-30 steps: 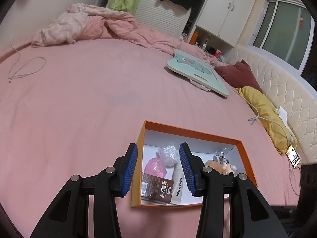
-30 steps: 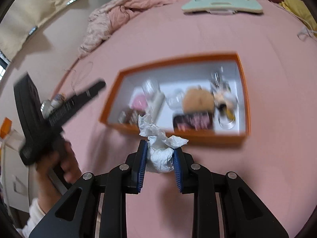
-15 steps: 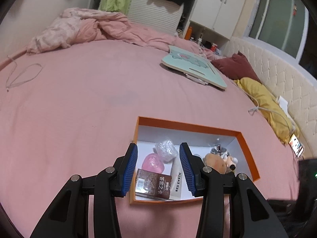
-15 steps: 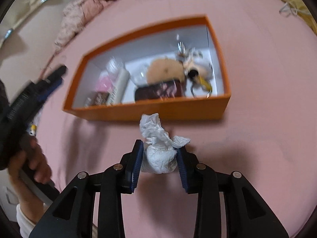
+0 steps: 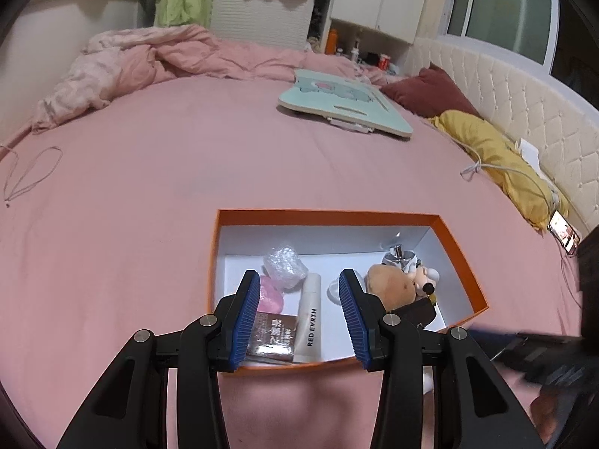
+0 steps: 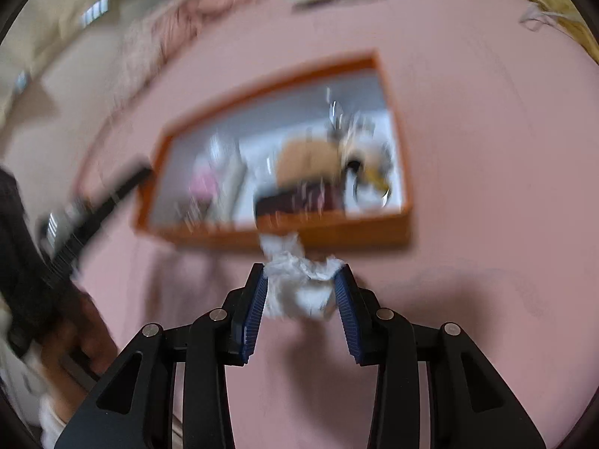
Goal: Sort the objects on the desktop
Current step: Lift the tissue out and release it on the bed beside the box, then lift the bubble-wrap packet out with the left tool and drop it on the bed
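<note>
An orange box (image 5: 460,254) with a white inside lies on the pink bed; it also shows, blurred, in the right wrist view (image 6: 337,234). It holds a brown packet (image 5: 273,336), a white tube (image 5: 310,318), a pink heart (image 5: 271,297), a bubble-wrap roll (image 5: 284,267), a plush toy (image 5: 393,286) and a small bottle (image 5: 398,256). My left gripper (image 5: 299,310) is open and empty above the box's near edge. My right gripper (image 6: 301,292) holds a crumpled white tissue (image 6: 299,284) between widening jaws, just in front of the box.
A mint lap desk (image 5: 344,103) lies far on the bed. A maroon pillow (image 5: 430,93), a yellow pillow (image 5: 498,153), a charging cable (image 5: 498,166) and a phone (image 5: 563,232) are at the right. A crumpled pink quilt (image 5: 123,67) and a cord (image 5: 30,172) are at the left.
My right gripper's jaws have spread wider around the tissue and it has swung, blurring the view. My left gripper has tilted so the box sits more centred.
</note>
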A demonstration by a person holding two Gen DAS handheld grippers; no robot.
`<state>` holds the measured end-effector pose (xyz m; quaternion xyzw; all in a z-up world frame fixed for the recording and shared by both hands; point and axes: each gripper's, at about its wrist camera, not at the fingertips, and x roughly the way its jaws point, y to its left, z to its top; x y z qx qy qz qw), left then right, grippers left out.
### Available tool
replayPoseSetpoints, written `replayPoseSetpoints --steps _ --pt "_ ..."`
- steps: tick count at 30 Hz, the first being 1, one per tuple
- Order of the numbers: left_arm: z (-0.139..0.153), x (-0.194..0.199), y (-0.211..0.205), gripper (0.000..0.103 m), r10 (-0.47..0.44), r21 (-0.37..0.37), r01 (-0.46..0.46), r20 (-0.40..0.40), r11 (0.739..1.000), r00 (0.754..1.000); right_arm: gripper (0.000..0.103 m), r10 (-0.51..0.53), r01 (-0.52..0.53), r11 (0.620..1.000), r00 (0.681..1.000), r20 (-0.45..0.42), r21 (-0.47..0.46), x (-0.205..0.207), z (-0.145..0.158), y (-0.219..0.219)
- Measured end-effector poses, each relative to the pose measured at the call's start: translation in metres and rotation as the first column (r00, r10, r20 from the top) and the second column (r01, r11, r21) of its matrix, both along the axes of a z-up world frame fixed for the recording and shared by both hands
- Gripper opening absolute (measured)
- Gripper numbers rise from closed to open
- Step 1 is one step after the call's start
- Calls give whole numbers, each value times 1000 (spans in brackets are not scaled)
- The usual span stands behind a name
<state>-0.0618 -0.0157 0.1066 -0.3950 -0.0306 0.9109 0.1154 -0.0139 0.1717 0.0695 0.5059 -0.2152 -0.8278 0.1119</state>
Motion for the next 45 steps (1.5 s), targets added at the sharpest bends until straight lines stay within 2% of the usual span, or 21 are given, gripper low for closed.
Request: replayPoseSetpoints --steps 1,3,8,14,15,17,21,24,27,32,35,40,45 --pt "0 -6 4 42 -8 -10 8 15 1000 1000 39 -34 32 999 998 -46 -37 3 7 8" --pt "-2 -20 12 42 -26 -32 28 57 999 998 48 -101 92 992 990 -103 -86 7 15 21" --pt "-21 -50 26 42 -15 -104 31 154 994 988 48 -169 156 971 984 -59 -179 4 -1 37" --pt "-43 -76 31 41 38 -176 3 229 984 973 48 -149 134 976 986 -76 -170 0 -4 32" --pt "-47 -81 32 36 47 -188 -1 241 982 969 48 -142 128 977 987 -76 -172 0 -4 33" --pt "-54 -89 34 34 66 -212 -9 264 977 962 48 -136 121 977 988 -77 -173 -1 -3 32" --pt "-57 -90 32 31 67 -203 -15 251 979 966 48 -130 114 977 988 -82 -180 -1 -2 32" --pt "-52 -85 33 30 48 -195 -3 230 981 972 48 -129 113 978 988 -82 -175 -3 -3 30" --pt "-39 -79 28 30 33 -147 -3 199 989 979 48 -129 115 980 988 -82 -164 -4 -4 28" --pt "14 -49 12 30 5 -6 -5 101 1000 995 48 -130 115 981 987 -91 -153 -5 -5 27" --pt "39 -13 2 30 -23 34 21 56 999 998 48 -130 115 983 987 -98 -143 -6 -5 26" --pt "23 43 -10 30 -50 80 41 117 996 992 48 -149 138 987 980 -134 -86 -5 -4 24" --pt "-23 63 -3 30 -61 30 57 185 998 981 48 -165 159 986 973 -160 -49 -4 -5 26"
